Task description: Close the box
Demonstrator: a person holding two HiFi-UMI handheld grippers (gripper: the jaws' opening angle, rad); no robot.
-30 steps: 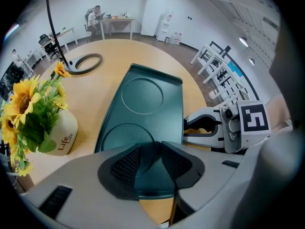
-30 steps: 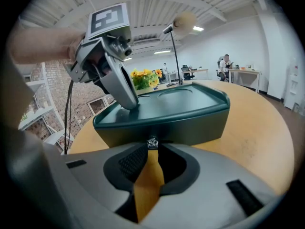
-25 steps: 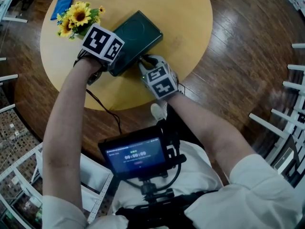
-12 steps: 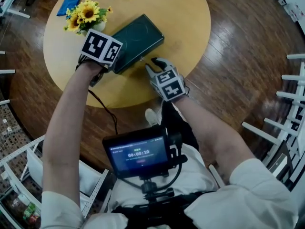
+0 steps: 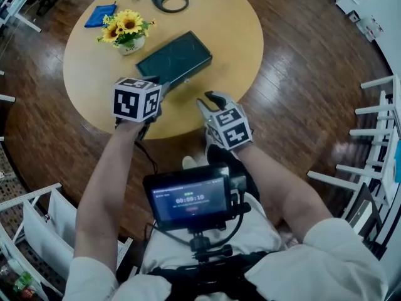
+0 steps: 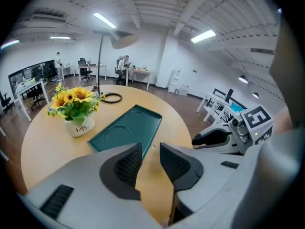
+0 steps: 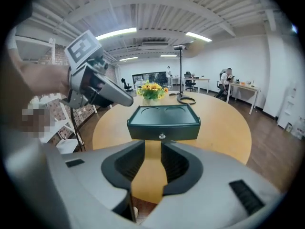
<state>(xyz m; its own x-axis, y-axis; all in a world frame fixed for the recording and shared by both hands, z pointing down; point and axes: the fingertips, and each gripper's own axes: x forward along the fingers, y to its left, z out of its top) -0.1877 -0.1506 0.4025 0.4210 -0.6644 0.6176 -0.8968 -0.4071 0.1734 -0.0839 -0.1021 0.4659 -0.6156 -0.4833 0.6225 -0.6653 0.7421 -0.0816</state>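
Observation:
The dark green box lies flat on the round wooden table with its lid down; its front with a small metal knob faces me in the right gripper view. My left gripper hovers just short of the box's near left corner, its jaws nearly together with nothing between them. My right gripper hangs over the table's near edge, apart from the box, and its jaws are likewise drawn together and empty.
A white pot of sunflowers stands behind the box on the left. Beyond it lie a blue cloth and a black ring-shaped lamp base. White chairs stand on the wooden floor to the right.
Both grippers have drawn back from the box towards the table's near edge. The right one has left the box's front, the left one its side. The box has not moved.

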